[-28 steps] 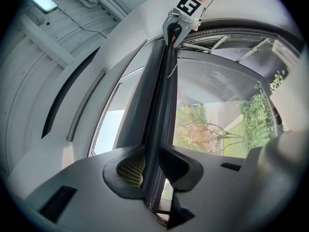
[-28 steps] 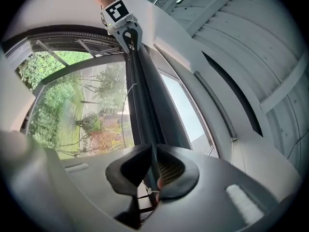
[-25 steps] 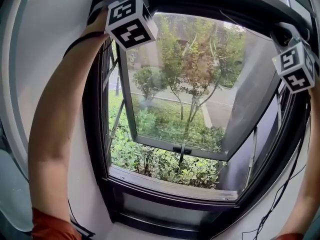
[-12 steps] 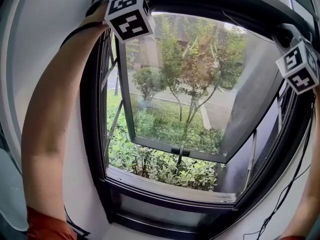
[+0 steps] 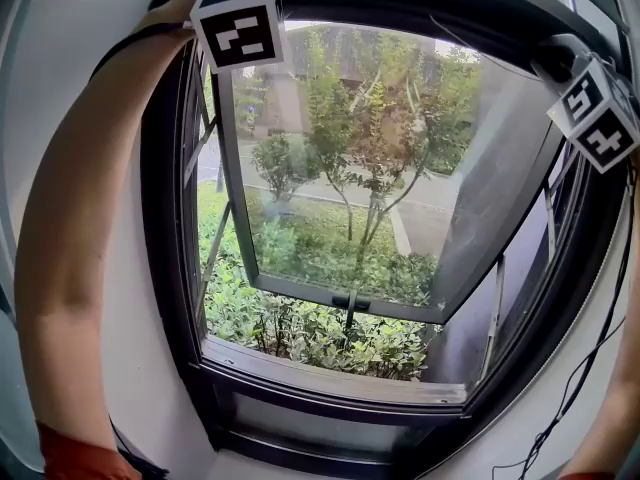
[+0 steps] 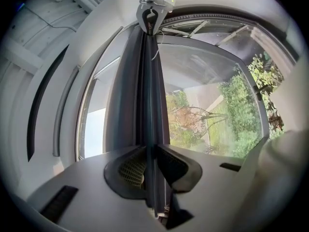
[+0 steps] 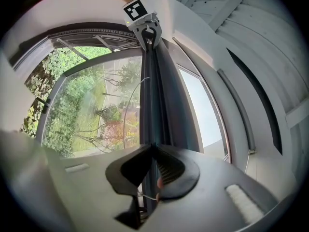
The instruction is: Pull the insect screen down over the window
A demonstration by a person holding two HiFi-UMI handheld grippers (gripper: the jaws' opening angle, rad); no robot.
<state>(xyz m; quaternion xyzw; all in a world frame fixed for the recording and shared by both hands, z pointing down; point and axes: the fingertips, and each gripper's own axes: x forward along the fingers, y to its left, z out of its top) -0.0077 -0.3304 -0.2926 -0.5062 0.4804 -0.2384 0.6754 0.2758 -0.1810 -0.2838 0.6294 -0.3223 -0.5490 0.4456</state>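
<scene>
The screen bar runs along the top edge of the window, at the top of the head view. The left gripper, upper left, is closing its jaws on the bar; the right gripper, upper right, pinches it

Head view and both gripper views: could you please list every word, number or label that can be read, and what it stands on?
None: no readable words or numbers.
The left gripper's marker cube and the right gripper's marker cube carry only black-and-white square patterns, not text.
</scene>
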